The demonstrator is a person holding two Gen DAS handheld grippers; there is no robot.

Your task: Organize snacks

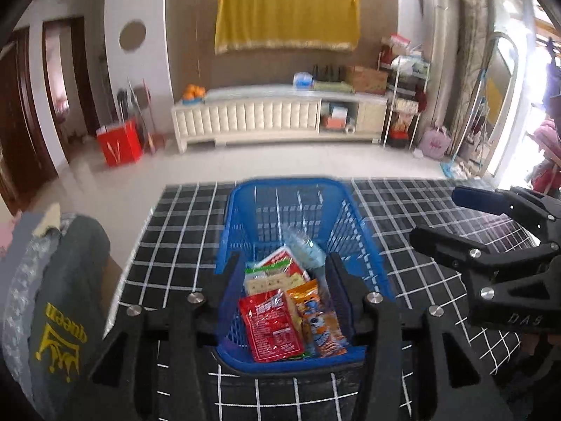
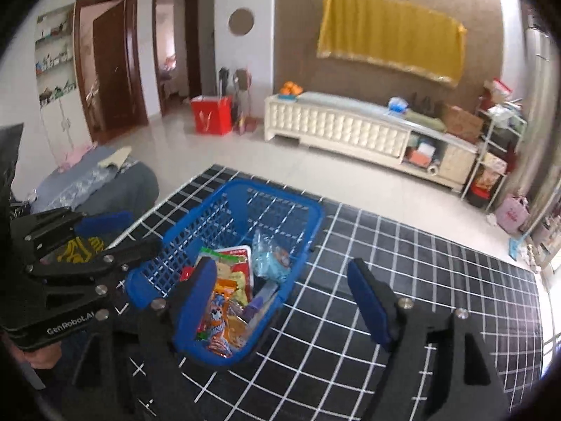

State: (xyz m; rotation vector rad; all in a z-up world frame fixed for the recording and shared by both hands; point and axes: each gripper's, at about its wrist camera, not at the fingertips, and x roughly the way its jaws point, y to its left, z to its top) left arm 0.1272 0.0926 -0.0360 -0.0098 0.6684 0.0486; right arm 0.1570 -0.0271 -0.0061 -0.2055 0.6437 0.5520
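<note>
on the black white-grid tablecloth [image 1: 182, 231] sits the blue plastic lattice basket [image 2: 224, 217] of light, crinkly snack packets [image 1: 270, 326] (slippery; pinch an edge); left gripper [image 1: 285, 280] and right gripper [image 2: 280, 301] both gape, empty.

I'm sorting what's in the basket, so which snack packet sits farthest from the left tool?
The pale blue clear packet. It lies at the far end of the blue basket, beyond the red packet and orange packet nearest the tool.

Room ahead of the tool: brown wall with yellow cloth [image 1: 287, 17], cream cabinet [image 1: 277, 115] below, pale tiled floor [image 1: 280, 165], wooden doors [image 2: 112, 66] left.
</note>
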